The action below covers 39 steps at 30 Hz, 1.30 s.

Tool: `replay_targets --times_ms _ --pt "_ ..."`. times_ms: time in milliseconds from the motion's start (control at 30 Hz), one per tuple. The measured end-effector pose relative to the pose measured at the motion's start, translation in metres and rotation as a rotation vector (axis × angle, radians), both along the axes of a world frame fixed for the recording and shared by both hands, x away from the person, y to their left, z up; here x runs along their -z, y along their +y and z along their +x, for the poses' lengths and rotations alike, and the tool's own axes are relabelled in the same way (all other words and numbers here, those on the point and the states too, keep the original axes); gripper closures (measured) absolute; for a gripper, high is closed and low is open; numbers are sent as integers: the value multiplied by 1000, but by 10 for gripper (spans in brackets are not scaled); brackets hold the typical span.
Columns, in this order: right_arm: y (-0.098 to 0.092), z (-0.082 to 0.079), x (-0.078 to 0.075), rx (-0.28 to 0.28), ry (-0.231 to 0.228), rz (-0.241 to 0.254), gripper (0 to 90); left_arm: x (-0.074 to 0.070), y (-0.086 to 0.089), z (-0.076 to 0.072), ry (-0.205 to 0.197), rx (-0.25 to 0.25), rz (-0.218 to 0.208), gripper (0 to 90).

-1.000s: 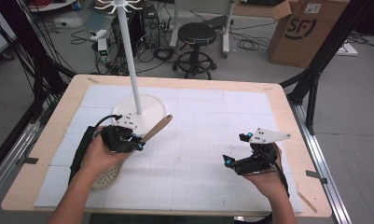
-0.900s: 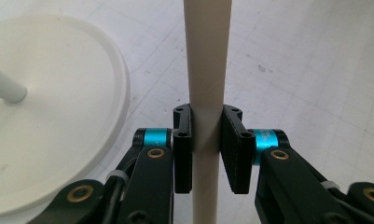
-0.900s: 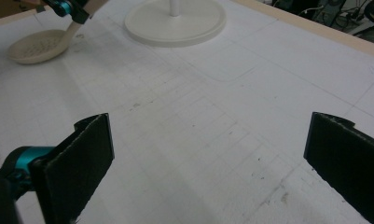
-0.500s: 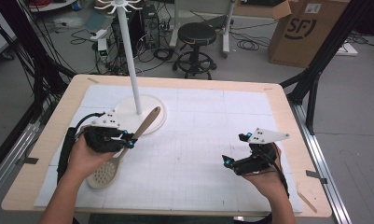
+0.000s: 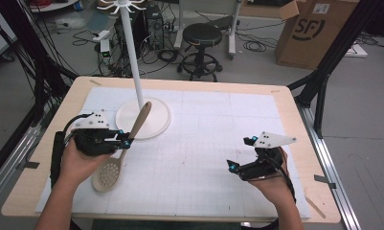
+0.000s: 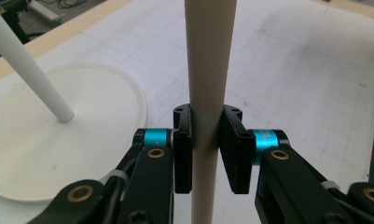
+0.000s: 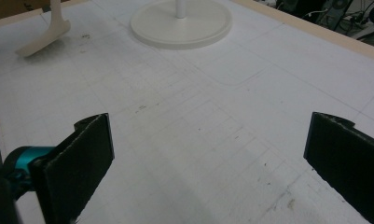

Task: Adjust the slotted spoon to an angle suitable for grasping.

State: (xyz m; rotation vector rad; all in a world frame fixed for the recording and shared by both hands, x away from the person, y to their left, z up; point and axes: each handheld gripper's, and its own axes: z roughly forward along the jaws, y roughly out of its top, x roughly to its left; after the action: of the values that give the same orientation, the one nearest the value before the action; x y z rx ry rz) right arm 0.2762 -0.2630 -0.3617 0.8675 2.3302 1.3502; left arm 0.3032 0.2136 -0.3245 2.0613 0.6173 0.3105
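A slotted spoon [image 5: 120, 152] slants at left of the frame, its bowl low on the mat [image 5: 204, 143] and its handle reaching up over the rim of the rack's round base [image 5: 153, 122], clamped in the left gripper [image 5: 125, 141]. The right gripper [image 5: 233, 165] sits lower right, well apart. The rack's pole [image 5: 132, 52] rises at upper left.

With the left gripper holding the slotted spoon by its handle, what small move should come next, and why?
Probably lift it a little higher. The left gripper is shut on the slotted spoon, whose bowl hangs low over the mat, and the hooks of the stand are far above.
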Motion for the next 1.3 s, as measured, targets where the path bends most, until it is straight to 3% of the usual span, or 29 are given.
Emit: replay_targets --times_ms 500,733,933,1300 --pt "3 1 1 -7 6 4 2 -14 17 -6 -8 22 -75 759" --pt "6 1 -1 -19 4 13 2 -16 17 -3 2 23 -72 759" --pt "7 1 -1 -22 3 13 2 -28 23 -2 -4 26 -110 757" --pt "5 -1 -2 -18 6 22 2 -52 32 -5 -43 14 -116 758"
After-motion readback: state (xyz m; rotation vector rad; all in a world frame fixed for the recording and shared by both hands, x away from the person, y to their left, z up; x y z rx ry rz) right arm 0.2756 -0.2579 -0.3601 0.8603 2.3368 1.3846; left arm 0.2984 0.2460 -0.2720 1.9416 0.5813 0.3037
